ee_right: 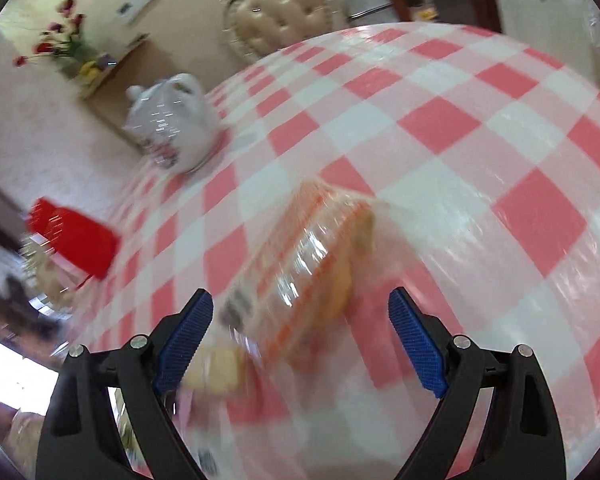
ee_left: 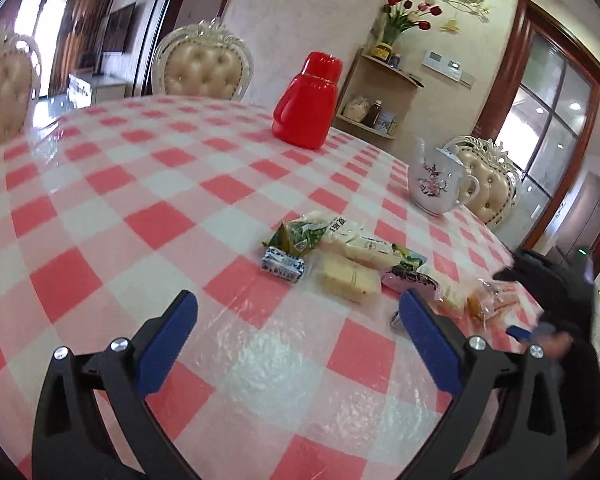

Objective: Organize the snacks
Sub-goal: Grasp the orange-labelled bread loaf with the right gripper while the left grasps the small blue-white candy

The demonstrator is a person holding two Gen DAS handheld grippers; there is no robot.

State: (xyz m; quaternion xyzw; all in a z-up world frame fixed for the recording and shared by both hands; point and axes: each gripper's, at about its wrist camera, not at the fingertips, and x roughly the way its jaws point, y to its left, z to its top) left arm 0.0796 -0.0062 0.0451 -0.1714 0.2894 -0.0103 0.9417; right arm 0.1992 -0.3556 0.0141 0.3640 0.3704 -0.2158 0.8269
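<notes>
Left wrist view: the left gripper (ee_left: 298,312) hangs spread wide and empty over bare checked tablecloth (ee_left: 140,200) — much open room to its left. The snack packets (ee_left: 348,256) lie in a cluster ahead, near the table's right edge.

Right wrist view: the right gripper (ee_right: 300,312) stands wide too, an orange-striped packet (ee_right: 312,248) between its fingers, blurred — contact I cannot tell.

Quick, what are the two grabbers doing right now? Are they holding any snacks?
Left hand-held gripper: open, holding nothing, above the checked tablecloth.
Right hand-held gripper: open, around the orange snack packet, not closed on it.
</notes>
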